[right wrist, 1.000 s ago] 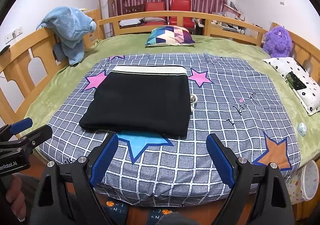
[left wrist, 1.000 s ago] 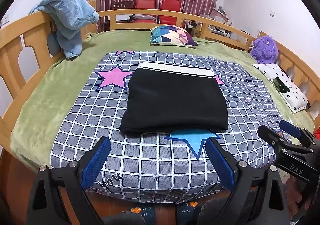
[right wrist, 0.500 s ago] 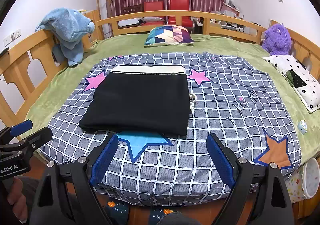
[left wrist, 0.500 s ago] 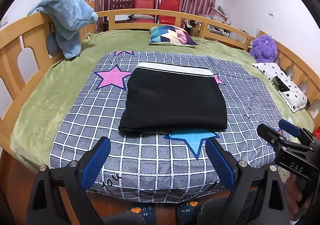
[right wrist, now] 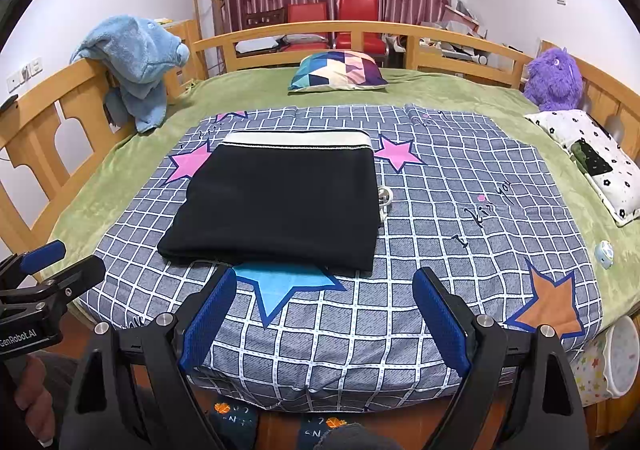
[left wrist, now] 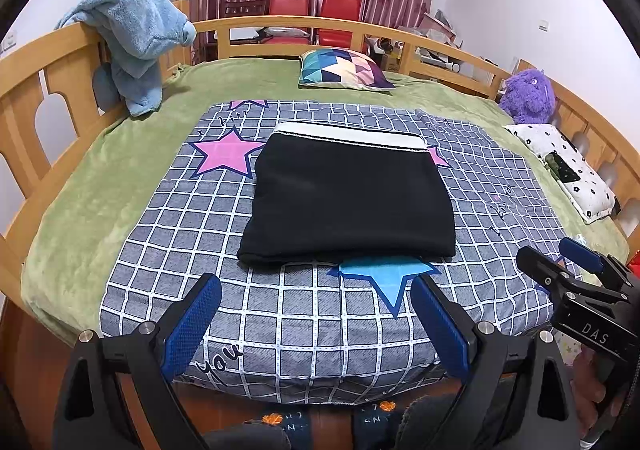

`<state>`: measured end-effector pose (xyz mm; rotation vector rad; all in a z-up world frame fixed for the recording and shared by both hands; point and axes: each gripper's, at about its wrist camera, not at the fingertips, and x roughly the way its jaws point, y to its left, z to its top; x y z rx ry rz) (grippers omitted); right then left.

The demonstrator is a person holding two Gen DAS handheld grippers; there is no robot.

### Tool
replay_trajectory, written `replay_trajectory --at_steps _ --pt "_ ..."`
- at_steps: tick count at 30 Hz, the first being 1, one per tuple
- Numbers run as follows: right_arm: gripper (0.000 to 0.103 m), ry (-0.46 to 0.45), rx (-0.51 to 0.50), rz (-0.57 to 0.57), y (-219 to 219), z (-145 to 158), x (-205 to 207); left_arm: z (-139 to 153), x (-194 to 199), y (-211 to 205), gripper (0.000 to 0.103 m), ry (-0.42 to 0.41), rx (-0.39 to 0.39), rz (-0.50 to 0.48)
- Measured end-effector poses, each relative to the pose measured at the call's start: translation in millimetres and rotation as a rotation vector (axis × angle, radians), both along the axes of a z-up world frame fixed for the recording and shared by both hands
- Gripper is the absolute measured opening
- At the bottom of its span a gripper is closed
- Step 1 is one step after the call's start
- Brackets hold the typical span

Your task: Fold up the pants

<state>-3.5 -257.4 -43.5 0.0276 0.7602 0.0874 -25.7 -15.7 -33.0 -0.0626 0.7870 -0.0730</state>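
The black pants (left wrist: 348, 198) lie folded into a flat rectangle on the grey checked blanket (left wrist: 320, 322), white waistband at the far edge. They also show in the right wrist view (right wrist: 280, 202). My left gripper (left wrist: 316, 314) is open and empty, held above the bed's near edge, short of the pants. My right gripper (right wrist: 324, 310) is open and empty, also near the front edge. A drawstring end (right wrist: 385, 198) pokes out at the pants' right side. Each gripper shows in the other's view, the right (left wrist: 576, 290) and the left (right wrist: 48, 282).
The blanket lies on a green bedspread (left wrist: 100, 178) inside a wooden bed rail (left wrist: 36, 90). A blue plush towel (left wrist: 136, 38) hangs on the left rail. A patterned cushion (left wrist: 344, 70), a purple plush toy (left wrist: 528, 94) and a white pillow (left wrist: 568, 166) sit at the back and right.
Both grippers have drifted back slightly from the bed. The pants have not moved and both grippers stay open.
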Motion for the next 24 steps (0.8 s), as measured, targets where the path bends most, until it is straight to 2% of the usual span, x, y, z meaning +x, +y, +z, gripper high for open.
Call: replay_trajectory --at_steps 24 --pt "0.089 0.003 0.001 -0.003 -1.3 -0.4 -0.3 -2.2 3.7 1.0 0.096 0.004 -0.007 -0.014"
